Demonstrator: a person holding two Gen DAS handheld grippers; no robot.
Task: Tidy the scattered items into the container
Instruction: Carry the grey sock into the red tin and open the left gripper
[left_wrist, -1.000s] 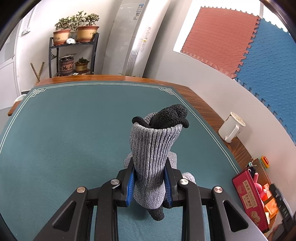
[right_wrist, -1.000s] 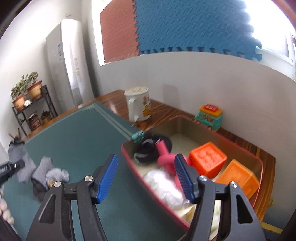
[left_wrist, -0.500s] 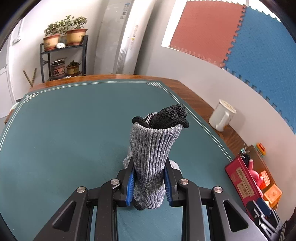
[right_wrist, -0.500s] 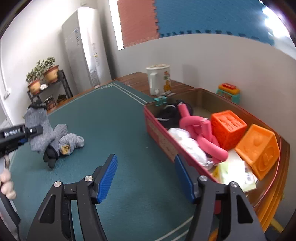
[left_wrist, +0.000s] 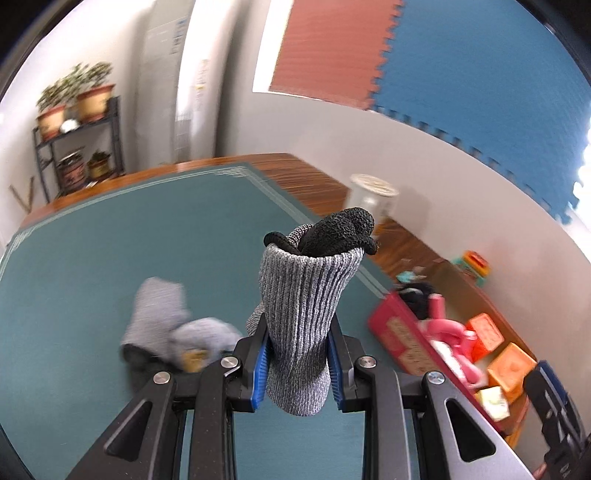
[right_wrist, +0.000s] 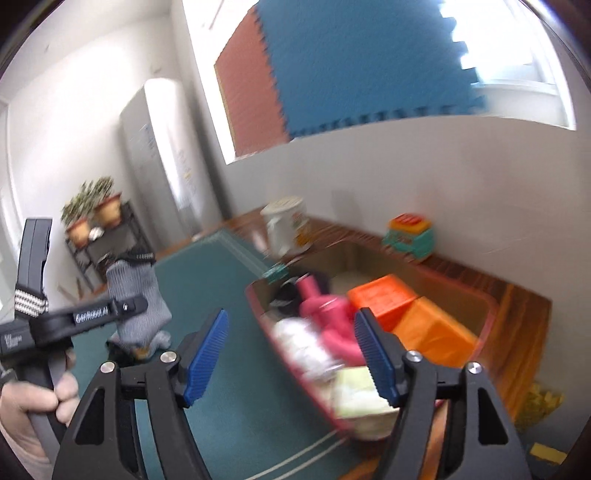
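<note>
Glove in the left gripper, box waiting at right

The grey knit glove (left_wrist: 306, 317), black-tipped, stands clamped by its cuff between the left gripper's (left_wrist: 297, 363) pads, above the green surface (left_wrist: 110, 258) and short of the red box (left_wrist: 399, 332). It looks light, soft and floppy, so a firm pinch on the bunched cuff should carry it without slipping. A second glove (left_wrist: 166, 325) lies crumpled on the surface, best taken at a thick fold. The right gripper (right_wrist: 291, 356) hangs empty beside the box, its jaws opening.
</note>
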